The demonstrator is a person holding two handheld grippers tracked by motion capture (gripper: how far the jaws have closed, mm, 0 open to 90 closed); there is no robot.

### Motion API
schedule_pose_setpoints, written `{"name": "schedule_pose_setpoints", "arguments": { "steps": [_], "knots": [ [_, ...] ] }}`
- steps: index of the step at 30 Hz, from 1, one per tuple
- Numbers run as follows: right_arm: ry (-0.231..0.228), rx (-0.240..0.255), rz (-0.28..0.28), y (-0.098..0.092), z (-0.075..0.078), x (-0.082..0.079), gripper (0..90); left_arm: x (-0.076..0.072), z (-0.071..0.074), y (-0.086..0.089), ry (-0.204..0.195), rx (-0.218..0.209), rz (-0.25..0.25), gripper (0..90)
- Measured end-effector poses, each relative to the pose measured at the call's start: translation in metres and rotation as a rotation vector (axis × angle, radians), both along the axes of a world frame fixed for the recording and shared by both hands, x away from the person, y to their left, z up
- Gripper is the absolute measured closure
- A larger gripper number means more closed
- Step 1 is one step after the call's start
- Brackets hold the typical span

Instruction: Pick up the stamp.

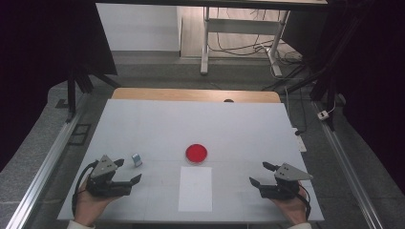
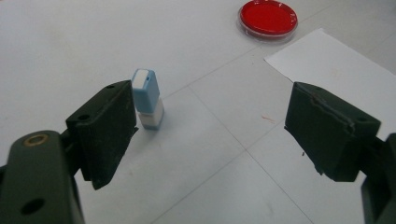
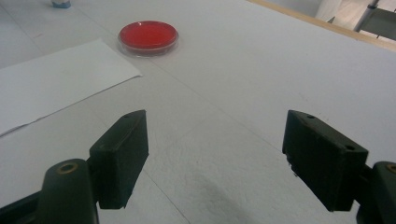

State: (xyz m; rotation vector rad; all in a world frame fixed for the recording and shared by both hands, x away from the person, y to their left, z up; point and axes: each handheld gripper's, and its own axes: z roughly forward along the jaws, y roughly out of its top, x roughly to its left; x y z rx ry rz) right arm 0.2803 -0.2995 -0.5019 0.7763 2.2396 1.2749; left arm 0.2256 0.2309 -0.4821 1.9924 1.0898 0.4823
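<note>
Nearest the person, in the high view, both hands rest at the front edge of the white desk (image 1: 143, 119). The left gripper (image 1: 128, 171) sits at the front left and the right gripper (image 1: 258, 173) at the front right, well apart, each held low over the desk top with its jaws wide and holding nothing.

Between the two hands lies a white sheet of paper (image 1: 195, 189), flat, its long side running away from the person. The left gripper view shows one corner of this sheet (image 2: 327, 60) beyond its right jaw, and the right gripper view shows it (image 3: 51, 84) off to the left of its own jaws.

Just beyond the left gripper stands a small blue and white stamp (image 1: 137, 160), upright on the desk. The high view gives it as little more than a small block; the left gripper view brings it close (image 2: 147, 98), with a blue upper body, a white base and a white top face, standing just past the tip of the left jaw and untouched. In the right gripper view only its foot (image 3: 61, 3) appears at the top edge.

Farther on, just past the far end of the paper, sits a round red dish (image 1: 196, 153) with a clear rim, plainer in both gripper views (image 2: 268, 18) (image 3: 148, 36).
</note>
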Motion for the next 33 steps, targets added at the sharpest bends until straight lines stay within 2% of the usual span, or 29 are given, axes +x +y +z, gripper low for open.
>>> {"name": "schedule_pose_setpoints", "arguments": {
  "steps": [10,21,27,33],
  "knots": [
    [0.007,-0.007,0.000,0.001,-0.002,0.001,22.3,0.024,0.006,-0.002,0.041,0.044,-0.011,20.1],
    [0.014,-0.015,-0.002,0.001,-0.005,0.002,22.4,0.053,-0.001,0.004,0.085,0.073,-0.002,25.4],
    [0.015,-0.027,-0.003,0.002,-0.004,0.001,22.5,0.062,-0.005,0.006,0.095,0.081,-0.006,28.9],
    [0.025,-0.021,-0.003,0.002,-0.006,0.002,22.6,0.067,-0.010,0.005,0.100,0.107,-0.022,35.2]
  ]
}}
